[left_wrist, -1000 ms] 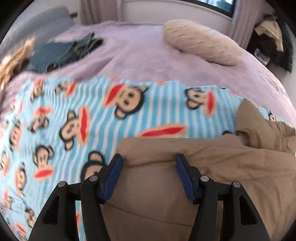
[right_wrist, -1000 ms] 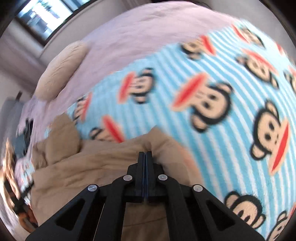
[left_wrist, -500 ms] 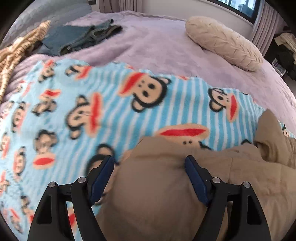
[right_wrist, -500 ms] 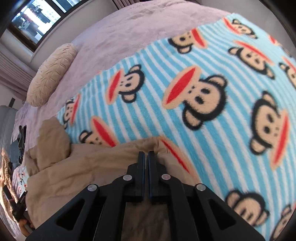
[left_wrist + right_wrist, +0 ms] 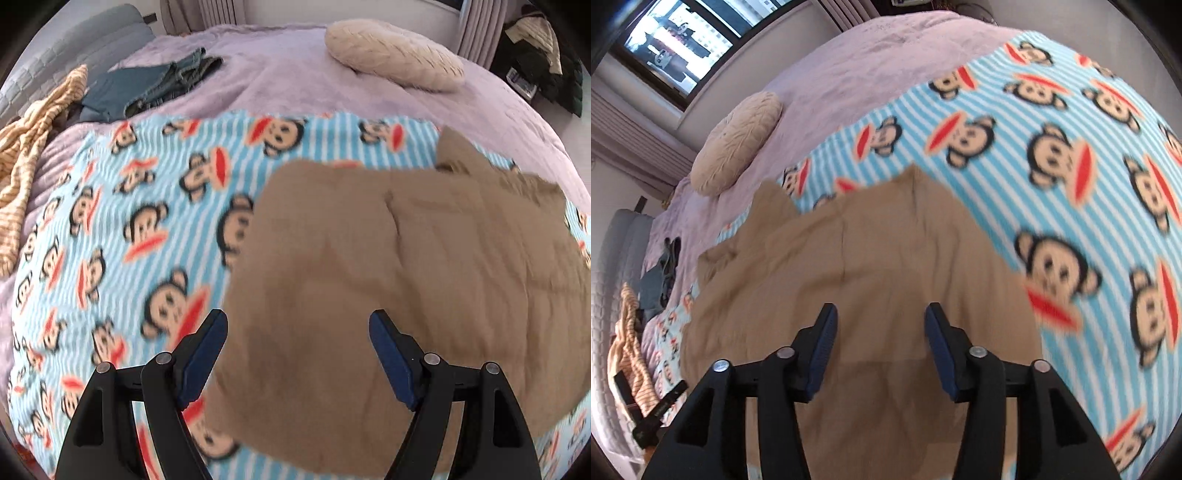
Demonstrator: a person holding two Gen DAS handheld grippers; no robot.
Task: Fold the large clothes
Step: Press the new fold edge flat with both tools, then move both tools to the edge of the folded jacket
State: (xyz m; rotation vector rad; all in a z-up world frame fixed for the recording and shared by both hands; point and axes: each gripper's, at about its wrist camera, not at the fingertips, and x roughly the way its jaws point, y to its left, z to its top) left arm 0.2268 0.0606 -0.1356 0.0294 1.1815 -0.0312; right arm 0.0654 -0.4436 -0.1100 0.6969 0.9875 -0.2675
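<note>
Tan garment point(image 5: 388, 277) flat below both gripper heads, left point(image 5: 297, 325) and right point(image 5: 881, 317), spread wide, seemingly clear of it

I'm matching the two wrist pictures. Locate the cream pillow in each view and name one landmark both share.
Left wrist: the cream pillow lies top right of centre, on the lilac bedspread.
Right wrist: the pillow sits upper left, below the window.
Shared landmark: the tan garment on the monkey-print blanket.

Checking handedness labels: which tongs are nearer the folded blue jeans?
Left. The left tongs face the jeans across the blanket; from the right tongs they lie far off left.
</note>
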